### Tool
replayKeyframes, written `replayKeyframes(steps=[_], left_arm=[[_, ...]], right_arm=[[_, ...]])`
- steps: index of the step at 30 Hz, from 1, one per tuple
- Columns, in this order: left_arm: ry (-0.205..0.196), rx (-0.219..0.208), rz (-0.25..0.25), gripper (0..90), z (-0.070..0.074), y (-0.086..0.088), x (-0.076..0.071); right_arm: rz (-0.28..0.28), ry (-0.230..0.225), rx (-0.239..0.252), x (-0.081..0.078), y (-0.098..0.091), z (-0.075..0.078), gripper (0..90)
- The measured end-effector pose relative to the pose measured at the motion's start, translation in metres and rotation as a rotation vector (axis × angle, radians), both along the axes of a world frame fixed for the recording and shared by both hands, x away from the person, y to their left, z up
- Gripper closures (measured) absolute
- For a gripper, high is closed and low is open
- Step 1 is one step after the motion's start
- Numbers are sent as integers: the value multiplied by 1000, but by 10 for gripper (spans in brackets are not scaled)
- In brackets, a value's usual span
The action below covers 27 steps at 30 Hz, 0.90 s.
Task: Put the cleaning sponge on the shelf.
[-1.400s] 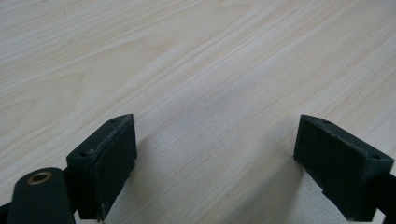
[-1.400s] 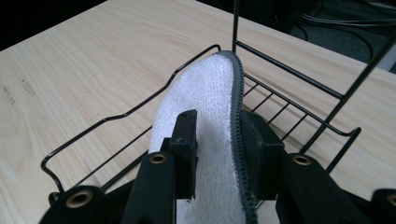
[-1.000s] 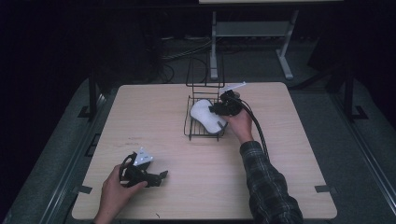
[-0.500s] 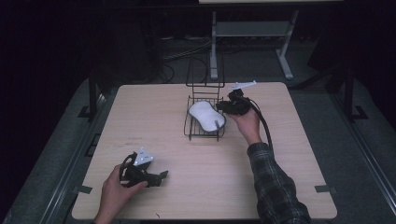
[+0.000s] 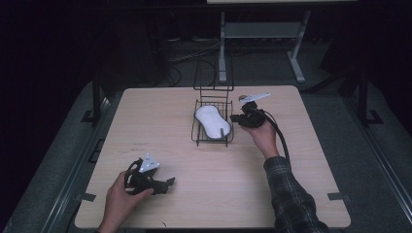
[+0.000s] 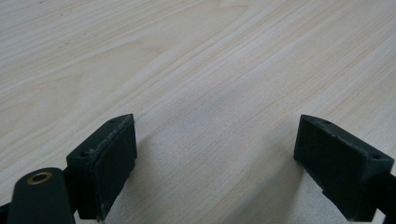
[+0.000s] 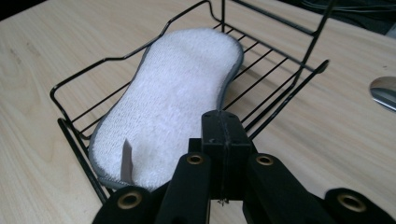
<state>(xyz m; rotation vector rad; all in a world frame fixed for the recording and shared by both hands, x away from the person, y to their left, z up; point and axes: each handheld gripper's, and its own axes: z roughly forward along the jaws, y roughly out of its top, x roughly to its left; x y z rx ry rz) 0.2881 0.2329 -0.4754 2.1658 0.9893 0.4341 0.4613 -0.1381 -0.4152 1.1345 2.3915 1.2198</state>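
**On the tabletop: sponge in the wire basket, both claws empty**

Over on the far middle of the tabletop (image 5: 160, 121) sits a black wire basket (image 5: 212, 141) with a tall wire back rising at its far end. A white sponge (image 5: 212, 121) with a grey edge lies flat inside it, running lengthwise and taking up most of the basket floor. From the right claw view you can see the sponge (image 7: 168, 102) has a fuzzy terry-like top and a small white tag sticking up near the closest end, and the basket's (image 7: 74, 84) rim dips in a wavy line along one side.

Right claw (image 5: 235, 118) is just beside the basket's right side, held in the person's right hand (image 5: 262, 136), with a plaid sleeve (image 5: 291, 194) behind it and a thick black cable looping back along the arm. Its jaws are pressed together with nothing between them, and the tips (image 7: 223, 140) sit right by the basket's near corner, close to the sponge but not gripping it.

Left claw (image 5: 167, 183) is way off at the near left of the tabletop, well apart from the basket, in the person's left hand (image 5: 119, 194). Its jaws are spread wide over bare wood (image 6: 210, 93), holding nothing, low to the surface.
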Motion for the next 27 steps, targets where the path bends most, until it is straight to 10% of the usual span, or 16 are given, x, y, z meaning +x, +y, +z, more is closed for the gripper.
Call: replayKeyframes(steps=[27], left_arm=[[-1, -2, 1, 124, 0, 0, 0]], right_arm=[[144, 31, -43, -16, 39, -12, 898]])
